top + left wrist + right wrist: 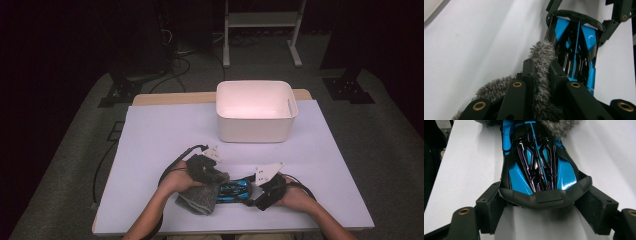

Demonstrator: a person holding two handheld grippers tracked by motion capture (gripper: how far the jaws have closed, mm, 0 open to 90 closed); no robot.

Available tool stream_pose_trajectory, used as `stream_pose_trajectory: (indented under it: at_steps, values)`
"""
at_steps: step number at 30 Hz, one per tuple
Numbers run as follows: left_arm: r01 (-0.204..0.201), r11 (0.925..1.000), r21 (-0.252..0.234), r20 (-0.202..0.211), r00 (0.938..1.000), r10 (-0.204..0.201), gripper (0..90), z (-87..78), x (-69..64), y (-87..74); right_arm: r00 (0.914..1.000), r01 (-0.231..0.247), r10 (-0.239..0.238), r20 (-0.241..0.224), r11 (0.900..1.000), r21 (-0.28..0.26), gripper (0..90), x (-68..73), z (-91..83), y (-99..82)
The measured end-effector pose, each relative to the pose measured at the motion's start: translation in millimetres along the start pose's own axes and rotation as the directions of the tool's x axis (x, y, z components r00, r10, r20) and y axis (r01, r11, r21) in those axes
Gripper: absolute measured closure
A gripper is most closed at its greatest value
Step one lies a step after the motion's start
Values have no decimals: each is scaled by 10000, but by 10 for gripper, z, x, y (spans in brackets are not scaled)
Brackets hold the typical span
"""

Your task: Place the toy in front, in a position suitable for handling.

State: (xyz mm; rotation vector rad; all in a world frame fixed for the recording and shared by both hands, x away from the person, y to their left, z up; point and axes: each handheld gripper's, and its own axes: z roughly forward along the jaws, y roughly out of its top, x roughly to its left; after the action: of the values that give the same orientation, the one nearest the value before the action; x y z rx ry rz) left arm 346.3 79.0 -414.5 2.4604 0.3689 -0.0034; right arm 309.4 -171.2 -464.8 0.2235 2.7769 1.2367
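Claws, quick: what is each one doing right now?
Left claw: closed on the grey fluffy cloth.
Right claw: jaws wide, clamped on the sides of the blue toy car.

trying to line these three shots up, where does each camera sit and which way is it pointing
High view: above the person's side, looking forward and down on the table and white bin; both forearms enter from below.
Left gripper view: rides the left gripper, whose jaws pinch grey fuzzy cloth.
Right gripper view: rides the right gripper, jaws clamping the car's end.
All share the blue toy car.
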Motion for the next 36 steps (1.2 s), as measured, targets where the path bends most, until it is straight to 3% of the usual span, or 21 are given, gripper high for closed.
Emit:
stream_pose_trajectory:
  at_steps: [11,18,29,36]
  values:
    - [333,9989,-315,-115,9994,-337,774,-189,-17,-263,10000,19,-19,3,10000,-9,245,-1,1,-1]
    - [893,9952,-389,-45,9960,-896,774,-275,8,-544,10000,-14,14,-6,10000,9,245,-1,0,-1]
    - [708,9974,-120,-50,9975,-708,775,-256,-19,-484,10000,-14,14,0,10000,2,245,-1,0,-1]
    - [529,9981,-313,361,9980,-518,768,-271,-96,-531,10000,-40,40,-16,10000,17,245,-1,0,-1]
